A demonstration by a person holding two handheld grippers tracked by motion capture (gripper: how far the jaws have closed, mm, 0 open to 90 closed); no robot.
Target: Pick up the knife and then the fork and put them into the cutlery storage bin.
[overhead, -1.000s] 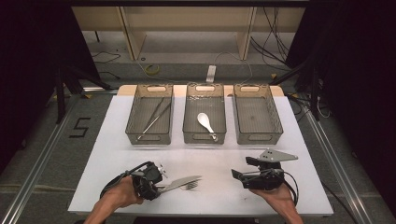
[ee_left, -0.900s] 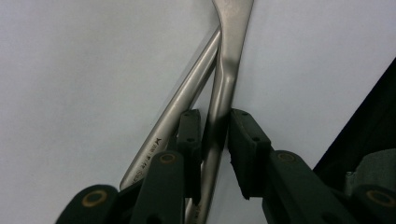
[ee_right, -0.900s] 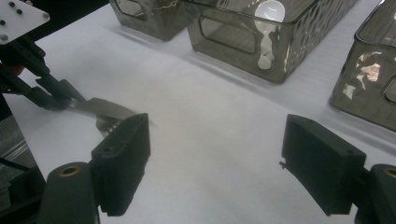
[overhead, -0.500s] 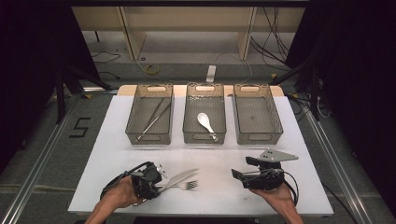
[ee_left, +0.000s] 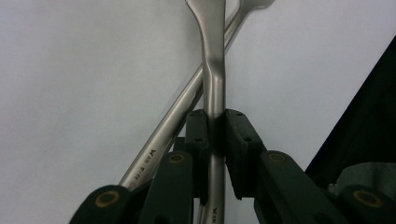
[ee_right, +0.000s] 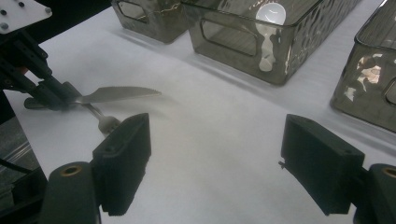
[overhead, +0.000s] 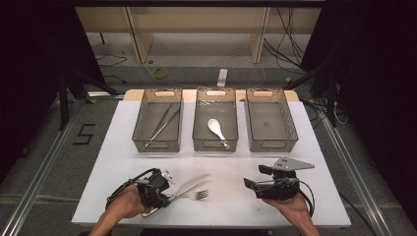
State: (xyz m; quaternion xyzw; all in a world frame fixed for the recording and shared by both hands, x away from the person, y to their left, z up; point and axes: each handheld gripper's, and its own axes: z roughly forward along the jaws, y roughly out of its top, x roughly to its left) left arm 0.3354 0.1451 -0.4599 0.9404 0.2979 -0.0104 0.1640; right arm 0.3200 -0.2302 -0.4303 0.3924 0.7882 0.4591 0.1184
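Observation:
A metal table knife (overhead: 191, 184) (ee_left: 212, 88) is clamped by its handle between my left gripper's (overhead: 164, 191) (ee_left: 215, 140) jaws, which have just been closing on it. Its blade (ee_right: 119, 94) points right, lifted slightly off the white table. A metal fork (overhead: 195, 195) (ee_left: 175, 114) lies under it on the table, crossing the knife's handle. My right gripper (overhead: 252, 184) (ee_right: 212, 168) hovers at the front right, open with nothing between its fingers, facing the knife and fork.
Three grey mesh trays stand in a row at the back: the left tray (overhead: 139, 127) holds long metal tongs (overhead: 162, 124), the middle tray (overhead: 196, 123) a white spoon (overhead: 217, 129), and the right tray (overhead: 290, 123) nothing. The table's front edge is just behind both hands.
The knife's blade has swung from lying nearly level along the table to angled up and away, while the fork stayed put. Both hands kept their places.

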